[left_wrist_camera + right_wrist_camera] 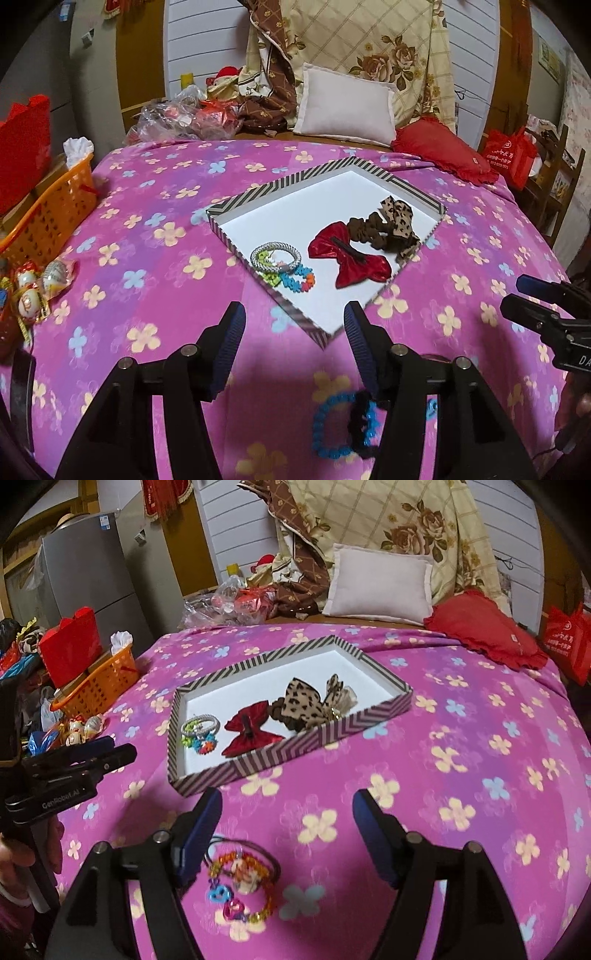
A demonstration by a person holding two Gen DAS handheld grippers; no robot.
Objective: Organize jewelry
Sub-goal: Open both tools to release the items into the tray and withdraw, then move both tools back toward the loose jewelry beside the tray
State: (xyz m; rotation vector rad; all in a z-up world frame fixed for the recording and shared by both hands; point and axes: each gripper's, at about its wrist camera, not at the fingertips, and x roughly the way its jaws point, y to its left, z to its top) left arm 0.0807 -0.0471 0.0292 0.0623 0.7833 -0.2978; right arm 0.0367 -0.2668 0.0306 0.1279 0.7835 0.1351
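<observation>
Striped tray (pixel 258 192) sits mid-frame on the pink flowered bedspread (pixel 155 229). Inside it: red bow (pixel 347 258), brown scrunchie (pixel 373 229), leopard bow (pixel 400 218), silver bangle (pixel 275 254) touching a beaded bracelet (pixel 295 278).

Left gripper (pixel 293 332): jaws wide apart, holding nothing; blue bead bracelet (pixel 328 424) with a black tie (pixel 364 417) lies below it, partly hidden behind its right finger.

Right gripper (pixel 288 823): jaws also spread, empty; a colourful charm bracelet (pixel 243 882) lies on the spread at bottom centre, blurred, with its left edge behind a finger.

Orange basket (pixel 55 214) at left edge, white pillow (pixel 347 107) and red cushion (pixel 443 151) along the top. Trinkets at lower left too blurred to identify.
</observation>
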